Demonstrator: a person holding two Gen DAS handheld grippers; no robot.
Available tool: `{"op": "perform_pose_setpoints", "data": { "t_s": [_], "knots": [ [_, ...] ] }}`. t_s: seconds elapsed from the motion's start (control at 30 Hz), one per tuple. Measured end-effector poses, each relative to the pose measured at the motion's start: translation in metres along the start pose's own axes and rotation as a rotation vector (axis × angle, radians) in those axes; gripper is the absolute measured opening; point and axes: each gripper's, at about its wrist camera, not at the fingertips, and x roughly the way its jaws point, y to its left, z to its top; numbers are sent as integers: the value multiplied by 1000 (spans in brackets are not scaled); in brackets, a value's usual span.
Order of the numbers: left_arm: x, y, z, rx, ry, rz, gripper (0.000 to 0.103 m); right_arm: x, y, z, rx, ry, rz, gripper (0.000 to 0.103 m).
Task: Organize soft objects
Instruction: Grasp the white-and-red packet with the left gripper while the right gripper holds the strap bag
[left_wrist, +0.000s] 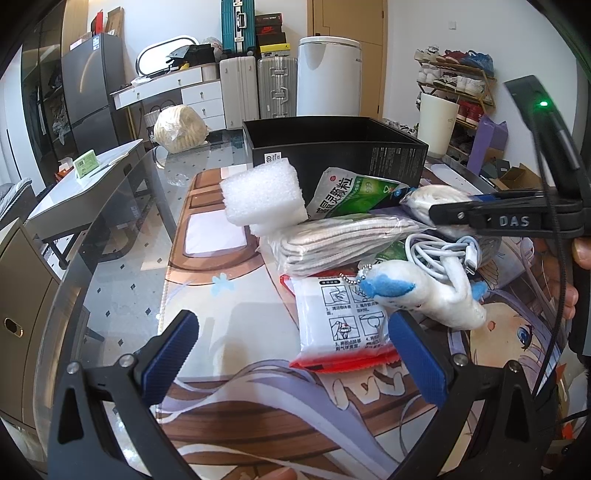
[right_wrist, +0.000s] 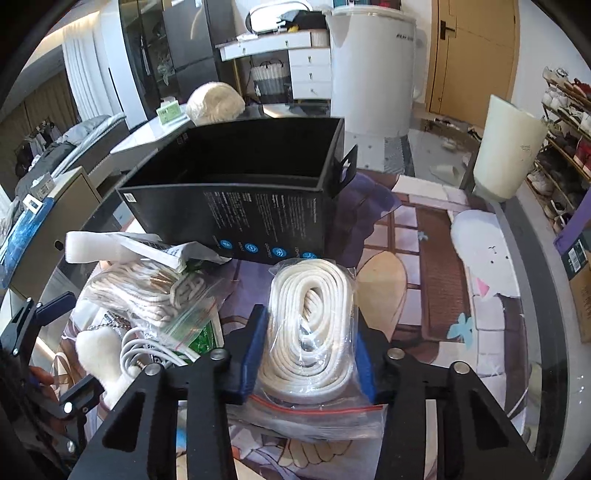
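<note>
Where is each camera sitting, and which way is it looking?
Left wrist: sits on the left gripper, looking forward between its open blue fingers at the pile, the red-and-white packet nearest.
Right wrist: sits on the right gripper, looking at the bagged white rope its fingers clamp, the black box beyond.
Shared: both see the black box, and each sees the other gripper.

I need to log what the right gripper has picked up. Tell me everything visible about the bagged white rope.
The bagged white rope is a flat oval coil of off-white cord in a clear, crinkled zip bag with a red seal strip at the near end. The right gripper is shut on it, blue fingers pressing both sides, in front of the open black box.
</note>
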Motion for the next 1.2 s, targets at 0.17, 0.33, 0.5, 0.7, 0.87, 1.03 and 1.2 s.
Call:
{"op": "perform_pose_setpoints", "data": {
  "t_s": [0.17,0.33,0.5,0.7,0.87,1.03,1.2],
  "knots": [
    [0,-1,0,-1,1,0,103,-23,-8,-8,22,-86,21,39],
    [2,-1,-1,5,4,0,103,-44,-10,-18,33,-159,77,39],
    [2,-1,-1,1,13,-31,93,-51,-6,-19,23,-179,94,40],
    [-5,-1,-5,4,4,-148,48,-54,1,-20,5,-186,116,40],
    [-12,5,-9,-19,-13,-166,42,-56,4,-20,-7,-190,119,40],
    [-23,16,-14,-48,-34,-163,42,-57,6,-19,-15,-201,122,40],
    [-37,24,-15,-62,-68,-155,42,-62,10,-18,-28,-218,133,40]
  ]
}}
